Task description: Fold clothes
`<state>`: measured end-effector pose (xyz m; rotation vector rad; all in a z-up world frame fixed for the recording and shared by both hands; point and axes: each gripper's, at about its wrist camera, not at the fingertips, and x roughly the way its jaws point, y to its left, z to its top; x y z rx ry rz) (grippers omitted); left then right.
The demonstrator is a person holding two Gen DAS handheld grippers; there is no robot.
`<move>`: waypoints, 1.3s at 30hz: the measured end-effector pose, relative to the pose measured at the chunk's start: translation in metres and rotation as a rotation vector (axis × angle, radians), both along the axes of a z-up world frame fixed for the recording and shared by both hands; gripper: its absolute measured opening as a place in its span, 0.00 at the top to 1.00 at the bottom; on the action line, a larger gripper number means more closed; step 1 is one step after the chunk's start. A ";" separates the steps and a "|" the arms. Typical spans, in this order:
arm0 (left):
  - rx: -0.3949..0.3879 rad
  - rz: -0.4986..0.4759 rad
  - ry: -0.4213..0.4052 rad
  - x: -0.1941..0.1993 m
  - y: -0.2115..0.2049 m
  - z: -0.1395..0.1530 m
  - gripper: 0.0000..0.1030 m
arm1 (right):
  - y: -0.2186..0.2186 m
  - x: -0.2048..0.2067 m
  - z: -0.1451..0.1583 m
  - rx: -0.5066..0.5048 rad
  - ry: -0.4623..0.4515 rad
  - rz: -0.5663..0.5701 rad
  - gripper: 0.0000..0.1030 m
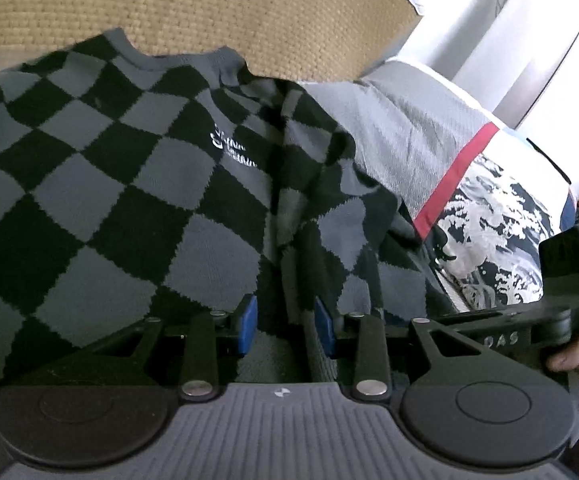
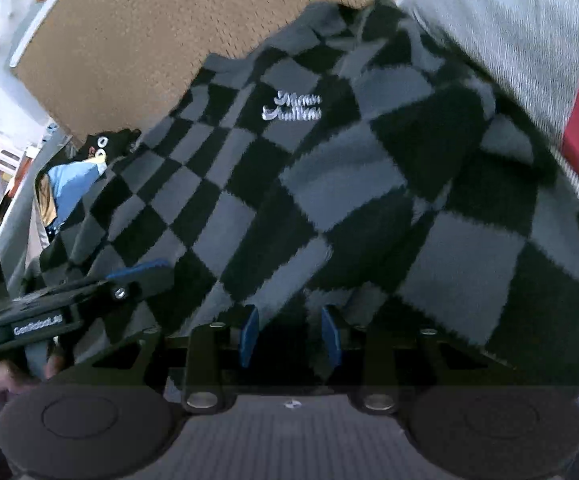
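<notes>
A black and grey checkered sweater (image 1: 137,184) with a white embroidered logo (image 1: 233,152) lies front up across a woven tan mat (image 1: 209,8). My left gripper (image 1: 286,332) is shut on a bunched fold at its ribbed hem, with fabric running between the blue pads (image 1: 249,328). In the right wrist view the same sweater (image 2: 329,184) drapes down onto my right gripper (image 2: 289,334), which is shut on its lower edge. The left gripper (image 2: 137,272) shows there at the sweater's left side. The right gripper's fingertips are hidden in the left wrist view.
A grey garment with a red stripe (image 1: 409,128) lies beside the sweater on the right, next to a navy and white printed fabric (image 1: 497,232). A hand (image 1: 577,360) holds the right tool. A blue cloth (image 2: 73,180) sits beyond the mat's left edge.
</notes>
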<state>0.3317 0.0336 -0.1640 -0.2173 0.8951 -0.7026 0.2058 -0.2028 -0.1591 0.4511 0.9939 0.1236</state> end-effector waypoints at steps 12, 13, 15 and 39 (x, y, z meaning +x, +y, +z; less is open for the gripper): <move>-0.056 -0.035 0.100 0.020 -0.014 -0.015 0.61 | -0.024 -0.038 -0.002 0.090 -0.020 -0.121 0.91; -0.056 -0.042 0.104 0.022 -0.018 -0.016 0.61 | -0.025 -0.042 0.001 0.087 -0.030 -0.126 0.91; -0.056 -0.057 0.112 0.024 -0.025 -0.019 0.61 | -0.027 -0.050 0.005 0.069 -0.039 -0.127 0.91; -0.103 -0.056 0.205 0.023 -0.034 -0.043 0.82 | -0.039 -0.078 0.027 0.083 -0.092 -0.087 0.70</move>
